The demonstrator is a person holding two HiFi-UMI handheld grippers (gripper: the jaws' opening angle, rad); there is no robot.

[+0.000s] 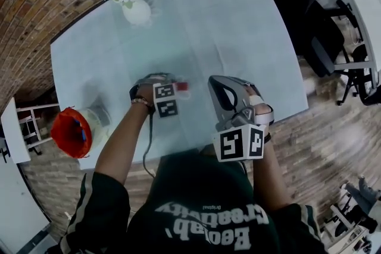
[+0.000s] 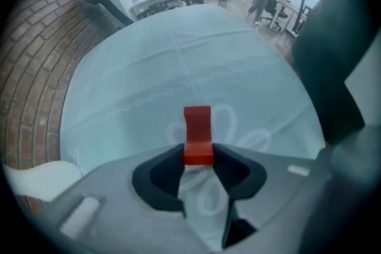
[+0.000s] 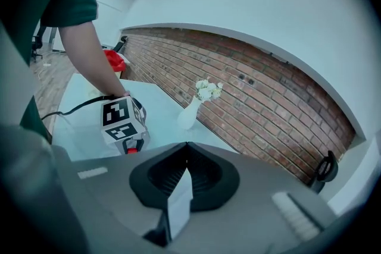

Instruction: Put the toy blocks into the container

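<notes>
A red toy block (image 2: pixel 197 131) lies on the pale blue tablecloth (image 1: pixel 226 21), near the table's front edge. My left gripper (image 2: pixel 198 154) points straight down over it, and its two dark pads sit against the block's near end on both sides. From the head view the block (image 1: pixel 182 87) shows just right of the left gripper (image 1: pixel 177 90) and its marker cube. My right gripper (image 1: pixel 216 82) hangs above the cloth to the right, its jaws (image 3: pixel 187 146) shut with nothing in them. The red container (image 1: pixel 71 131) stands at the table's front left corner.
A white vase of flowers (image 1: pixel 136 8) stands at the table's far left. A brick floor surrounds the table. A cable runs from the left gripper down toward me. Chairs and desk legs (image 1: pixel 351 62) are off to the right; people stand far off in the room.
</notes>
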